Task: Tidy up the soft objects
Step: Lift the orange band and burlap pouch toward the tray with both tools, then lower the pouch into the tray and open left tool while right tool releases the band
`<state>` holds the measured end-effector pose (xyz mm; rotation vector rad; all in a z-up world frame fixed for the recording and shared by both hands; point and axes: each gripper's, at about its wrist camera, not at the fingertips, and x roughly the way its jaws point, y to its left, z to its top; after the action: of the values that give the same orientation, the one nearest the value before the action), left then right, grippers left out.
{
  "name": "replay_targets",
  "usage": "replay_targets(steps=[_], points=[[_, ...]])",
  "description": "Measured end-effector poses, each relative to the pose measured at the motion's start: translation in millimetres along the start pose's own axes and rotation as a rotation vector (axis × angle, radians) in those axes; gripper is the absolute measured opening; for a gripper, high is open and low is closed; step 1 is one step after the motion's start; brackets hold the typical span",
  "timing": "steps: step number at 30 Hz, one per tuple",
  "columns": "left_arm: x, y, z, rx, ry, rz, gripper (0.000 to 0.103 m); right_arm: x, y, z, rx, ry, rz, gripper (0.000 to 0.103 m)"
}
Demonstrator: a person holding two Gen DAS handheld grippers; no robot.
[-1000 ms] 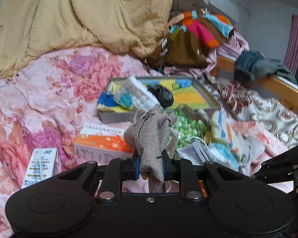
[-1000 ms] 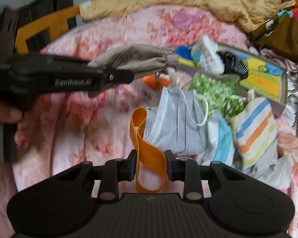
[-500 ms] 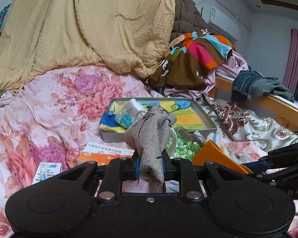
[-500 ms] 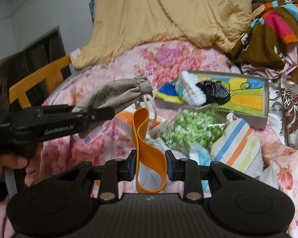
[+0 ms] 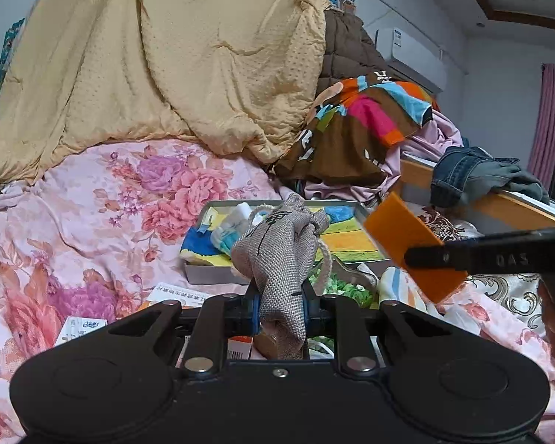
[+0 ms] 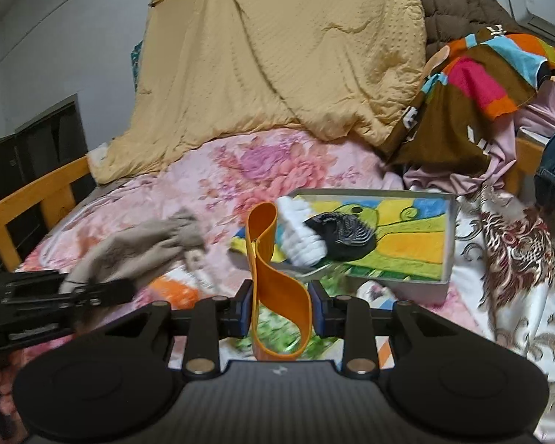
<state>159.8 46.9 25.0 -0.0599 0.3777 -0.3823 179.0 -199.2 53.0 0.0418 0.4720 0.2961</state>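
Observation:
My left gripper (image 5: 279, 309) is shut on a grey woven drawstring pouch (image 5: 281, 255) and holds it above the bed. My right gripper (image 6: 280, 309) is shut on an orange rubber band loop (image 6: 273, 277), which also shows in the left wrist view (image 5: 412, 246). A shallow grey tray (image 6: 448, 244) with a colourful lining lies ahead on the bed. It holds a white knitted item (image 6: 301, 235) and a black bristly item (image 6: 342, 235). The pouch also shows blurred at the left of the right wrist view (image 6: 144, 246).
A pink floral sheet (image 5: 111, 207) covers the bed. A yellow quilt (image 5: 174, 63) and a pile of clothes (image 5: 362, 125) rise behind the tray. A green patterned bag (image 5: 342, 286), an orange box (image 6: 175, 290) and striped cloth (image 5: 397, 288) lie near the tray. Wooden rails (image 6: 29, 199) edge the bed.
Both grippers have risen and tilted up with their loads, so more of the quilt and wall shows. The orange band has moved higher, in front of the tray.

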Motion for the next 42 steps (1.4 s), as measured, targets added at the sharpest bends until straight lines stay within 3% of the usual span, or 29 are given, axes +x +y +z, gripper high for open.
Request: replay_targets(steps=[6,11,19,23,27,33,38,42], points=[[17,6,19,-0.093,-0.027,0.008,0.021,27,-20,8,0.02,-0.015,-0.027,0.034],[54,-11,42,-0.071,-0.046,-0.023,0.022,47,-34,15,0.032,-0.027,-0.053,0.034],[150,-32,69,-0.083,0.027,-0.085,0.022,81,-74,26,0.105,-0.05,-0.097,0.034],[198,-39,77,-0.113,0.07,-0.095,0.022,107,-104,28,0.209,-0.004,-0.127,0.034],[234,-43,77,-0.143,0.121,-0.103,0.022,124,-124,22,0.235,0.028,-0.158,0.034],[270,-37,68,-0.251,0.21,-0.097,0.022,136,-141,13,0.267,0.048,-0.176,0.034],[284,-38,63,-0.267,0.265,-0.099,0.022,143,-143,12,0.252,0.054,-0.18,0.035],[290,-36,59,-0.29,0.301,-0.085,0.024,143,-144,12,0.251,0.053,-0.179,0.041]])
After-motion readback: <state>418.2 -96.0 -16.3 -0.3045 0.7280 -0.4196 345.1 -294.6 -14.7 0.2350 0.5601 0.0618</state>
